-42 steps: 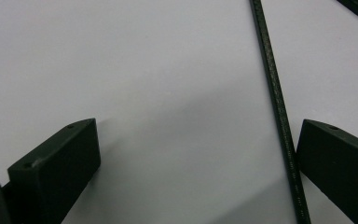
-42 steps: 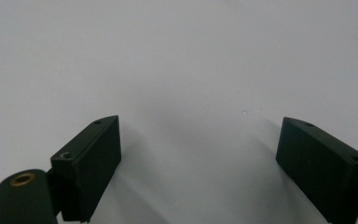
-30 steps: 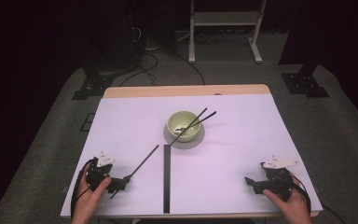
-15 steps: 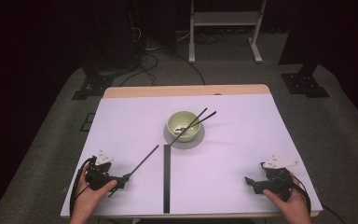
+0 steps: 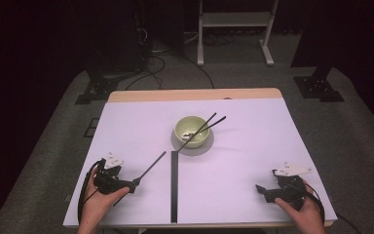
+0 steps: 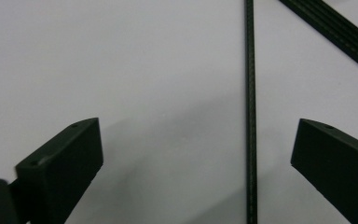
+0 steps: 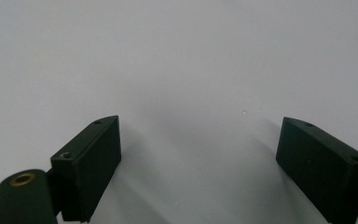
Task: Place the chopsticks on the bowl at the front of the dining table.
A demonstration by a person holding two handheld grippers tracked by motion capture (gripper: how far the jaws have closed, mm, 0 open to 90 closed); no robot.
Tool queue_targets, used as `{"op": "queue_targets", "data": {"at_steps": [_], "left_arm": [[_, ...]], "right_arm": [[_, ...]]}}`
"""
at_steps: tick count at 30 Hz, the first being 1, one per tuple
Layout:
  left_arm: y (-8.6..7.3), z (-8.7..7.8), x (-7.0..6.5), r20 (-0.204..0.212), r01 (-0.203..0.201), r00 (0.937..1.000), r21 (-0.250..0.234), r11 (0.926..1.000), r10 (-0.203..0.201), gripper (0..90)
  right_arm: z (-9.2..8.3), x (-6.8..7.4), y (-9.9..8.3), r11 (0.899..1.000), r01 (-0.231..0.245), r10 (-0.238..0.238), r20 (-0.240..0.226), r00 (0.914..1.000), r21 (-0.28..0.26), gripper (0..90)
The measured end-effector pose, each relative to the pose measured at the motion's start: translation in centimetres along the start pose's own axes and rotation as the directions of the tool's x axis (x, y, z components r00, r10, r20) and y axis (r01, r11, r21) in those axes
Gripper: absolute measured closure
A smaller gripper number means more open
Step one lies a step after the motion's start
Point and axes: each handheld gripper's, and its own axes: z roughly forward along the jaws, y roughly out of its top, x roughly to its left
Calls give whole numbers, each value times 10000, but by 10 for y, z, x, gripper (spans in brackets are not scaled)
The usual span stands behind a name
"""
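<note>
A: The chopstick lies loose on the white desk, left of the black strip that runs down the middle. Its long axis slants from near the left gripper up and away toward the green bowl, where two more chopsticks rest across the rim.

B: Which hand is nearer?

A: The left one by far; the right gripper sits well apart, at the desk's right near corner. In the left gripper view the chopstick runs lengthwise between the jaws, nearer the right-hand jaw, and both jaws stand wide apart, touching nothing.

B: And the right jaws?

A: Spread apart too, over bare desk.

B: Anything hard to make out?

A: The stick's near end is cut off at the bottom of the left gripper view, and from above the gripper covers it. I judge the jaws need to close across the stick, not along it.
</note>
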Motion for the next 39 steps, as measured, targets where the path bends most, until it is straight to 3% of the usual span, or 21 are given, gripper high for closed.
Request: {"op": "queue_targets", "data": {"at_steps": [6, 11, 17, 18, 21, 24, 30, 34, 39], "left_arm": [[8, 3, -6, 79, -266, 9996, -103, 9996, 267, 48], [12, 7, -9, 348, -317, 9989, -195, 9993, 323, 133], [18, 11, -13, 588, -536, 9967, -260, 9982, 551, 284], [20, 13, -13, 698, -572, 9958, -258, 9980, 589, 344], [23, 16, -14, 1004, -646, 9928, -152, 9978, 658, 410], [25, 18, -14, 1158, -627, 9913, -33, 9980, 627, 526], [30, 19, -13, 1319, -314, 9909, 230, 9992, 281, 645], [33, 22, -11, 1444, -39, 9895, 488, 9988, -32, 700], [35, 27, -12, 1593, -62, 9872, 630, 9980, -39, 752]], "right_arm": [[0, 0, 0, 10000, 0, 0, 0, 10000, -1, 123], [0, 0, 0, 10000, 12, -12, -2, 10000, -7, 123], [0, 0, 0, 10000, 11, -11, -1, 10000, -8, 123], [0, 0, 0, 10000, -2, 2, -2, 10000, -1, 123], [0, 0, 0, 10000, 10, -10, -2, 10000, -8, 123], [0, 0, 0, 10000, -4, 4, -2, 10000, 0, 123], [0, 0, 0, 10000, 8, -8, -2, 10000, -7, 123], [0, 0, 0, 10000, -1, 1, -1, 10000, -1, 123], [0, 0, 0, 10000, 9, -9, -3, 10000, -7, 123]]}}
